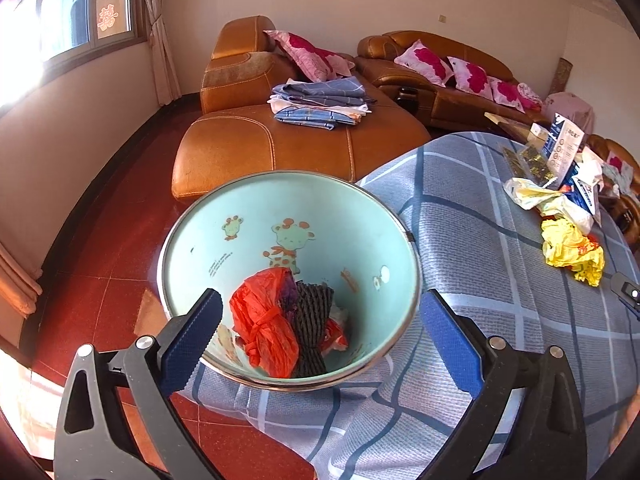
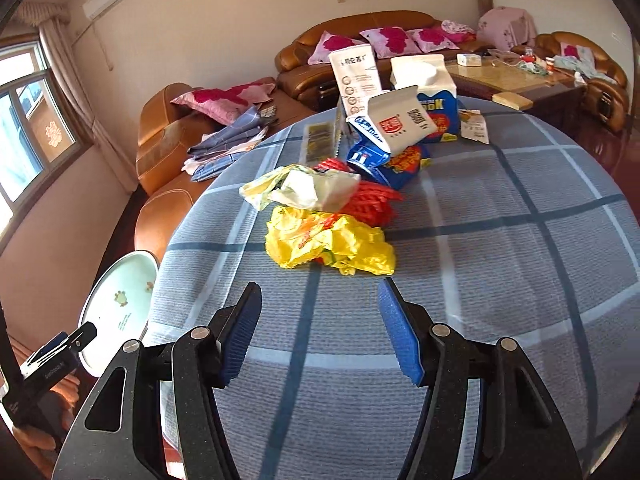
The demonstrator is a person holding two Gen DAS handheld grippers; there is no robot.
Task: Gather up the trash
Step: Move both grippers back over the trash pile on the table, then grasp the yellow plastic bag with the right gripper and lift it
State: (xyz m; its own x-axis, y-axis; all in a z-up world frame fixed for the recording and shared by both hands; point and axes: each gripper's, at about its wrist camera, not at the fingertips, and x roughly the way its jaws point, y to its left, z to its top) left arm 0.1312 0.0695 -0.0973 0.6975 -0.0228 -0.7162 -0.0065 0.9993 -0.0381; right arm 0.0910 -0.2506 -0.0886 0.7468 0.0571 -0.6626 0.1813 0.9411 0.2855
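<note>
A pale green trash bin (image 1: 248, 216) with giraffe prints stands beside the table; its rim also shows in the right wrist view (image 2: 120, 280). It holds an orange plastic bag (image 1: 264, 320) and a dark foam net (image 1: 314, 320). My left gripper (image 1: 320, 304) is open and empty just above the bin's mouth. My right gripper (image 2: 320, 296) is open and empty over the table, just short of a crumpled yellow bag (image 2: 332, 244). Behind it lie a whitish plastic bag (image 2: 308, 188), a red foam net (image 2: 372, 204), blue wrappers (image 2: 384, 160) and milk cartons (image 2: 424, 92).
The table carries a blue plaid cloth (image 2: 500, 240). Brown leather sofas (image 1: 280, 144) with folded bedding (image 1: 320, 100) and pink pillows stand behind. A cluttered coffee table (image 2: 508, 76) is at the far right. The floor is red tile (image 1: 100, 280).
</note>
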